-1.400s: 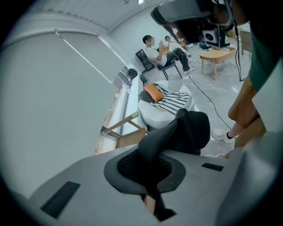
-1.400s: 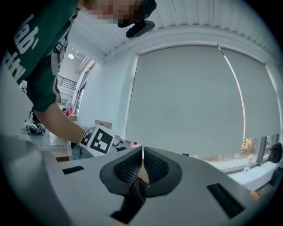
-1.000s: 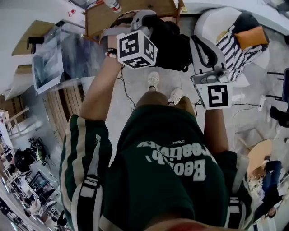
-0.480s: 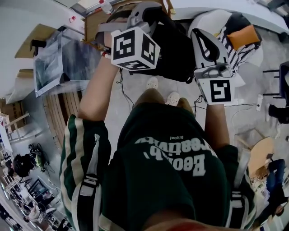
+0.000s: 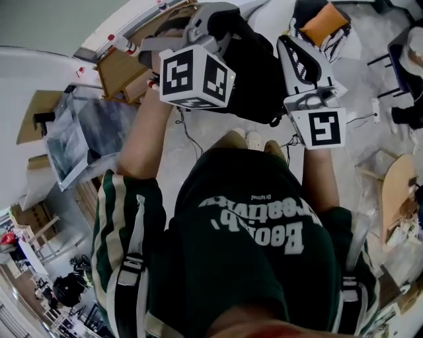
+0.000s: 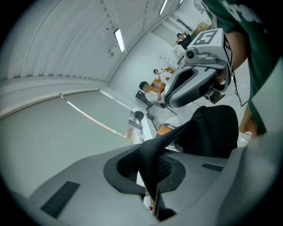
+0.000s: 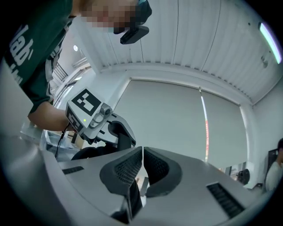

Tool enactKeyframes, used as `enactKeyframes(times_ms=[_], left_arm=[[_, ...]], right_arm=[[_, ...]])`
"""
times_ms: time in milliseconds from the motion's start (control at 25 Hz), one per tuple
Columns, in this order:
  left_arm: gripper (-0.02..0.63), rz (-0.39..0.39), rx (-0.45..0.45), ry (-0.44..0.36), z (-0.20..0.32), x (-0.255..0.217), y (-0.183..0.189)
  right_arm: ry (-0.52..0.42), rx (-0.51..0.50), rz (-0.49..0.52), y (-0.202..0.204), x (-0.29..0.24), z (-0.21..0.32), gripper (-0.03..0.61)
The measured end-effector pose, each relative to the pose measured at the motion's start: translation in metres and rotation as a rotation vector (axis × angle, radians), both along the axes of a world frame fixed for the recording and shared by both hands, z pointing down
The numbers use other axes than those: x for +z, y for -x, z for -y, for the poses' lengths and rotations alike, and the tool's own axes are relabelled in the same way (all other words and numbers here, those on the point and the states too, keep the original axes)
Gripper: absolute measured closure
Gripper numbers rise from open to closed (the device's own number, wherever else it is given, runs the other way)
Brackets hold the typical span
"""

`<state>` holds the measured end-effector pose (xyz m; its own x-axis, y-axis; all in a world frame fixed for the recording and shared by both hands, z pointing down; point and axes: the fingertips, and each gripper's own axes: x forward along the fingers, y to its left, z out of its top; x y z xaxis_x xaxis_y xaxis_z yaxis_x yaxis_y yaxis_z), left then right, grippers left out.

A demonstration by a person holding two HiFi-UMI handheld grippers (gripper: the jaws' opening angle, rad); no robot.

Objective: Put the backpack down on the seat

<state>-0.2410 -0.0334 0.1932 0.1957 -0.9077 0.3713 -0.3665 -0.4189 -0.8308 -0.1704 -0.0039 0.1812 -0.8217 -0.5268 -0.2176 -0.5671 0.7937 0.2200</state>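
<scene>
1. Far left of the backpack (image 5: pixel 261 72), cardboard boxes (image 5: pixel 122 71) stand on the floor. A large flat picture (image 5: pixel 82 135) lies nearer the person than the boxes.
2. The left tongs (image 6: pixel 149 174) are just left of the backpack. They are clamped shut on a black strap (image 6: pixel 177 132) that runs up from between the pads to the bag's dark body. Their marker cube faces the head camera.
3. The backpack, black and bulky, hangs in the air between the two tongs. It is above the person's shoes (image 5: pixel 254 138) and clear of the floor. It is not on the seat.
4. The right tongs (image 7: pixel 142 170) are just right of the backpack. Their pads are pressed almost together, with only a thin slit showing near the tips. A thin dark strip (image 7: pixel 135 198), which looks like a strap of the bag seen edge-on, is caught low between them.
5. The seat (image 5: pixel 351 45), a white rounded chair, stands to the right of the backpack and beyond it, near but not touching. It carries a striped cushion (image 5: pixel 332 38) and an orange cushion (image 5: pixel 324 14).
</scene>
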Motion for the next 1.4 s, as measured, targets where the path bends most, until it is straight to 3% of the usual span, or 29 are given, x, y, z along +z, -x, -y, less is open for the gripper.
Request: enactKeyframes(times_ms=[240, 640, 840, 1040, 1400], left_arm=[[0.589, -0.036, 0.173, -0.006, 0.029, 0.001, -0.048], [0.589, -0.044, 0.315, 0.043, 0.096, 0.025, -0.151], [0.589, -0.042, 0.308, 0.083, 0.149, 0.045, -0.21], [0.589, -0.044, 0.242, 0.13, 0.211, 0.066, -0.263], [0.589, -0.062, 0.135, 0.147, 0.321, 0.096, -0.323]], right_arm=[[0.009, 0.19, 0.016, -0.039, -0.002, 0.021, 0.541], [0.032, 0.392, 0.021, -0.149, 0.01, 0.062, 0.541], [0.047, 0.393, 0.018, -0.21, 0.023, 0.121, 0.541], [0.09, 0.354, -0.002, -0.277, 0.039, 0.197, 0.541], [0.153, 0.368, 0.02, -0.377, 0.065, 0.301, 0.541]])
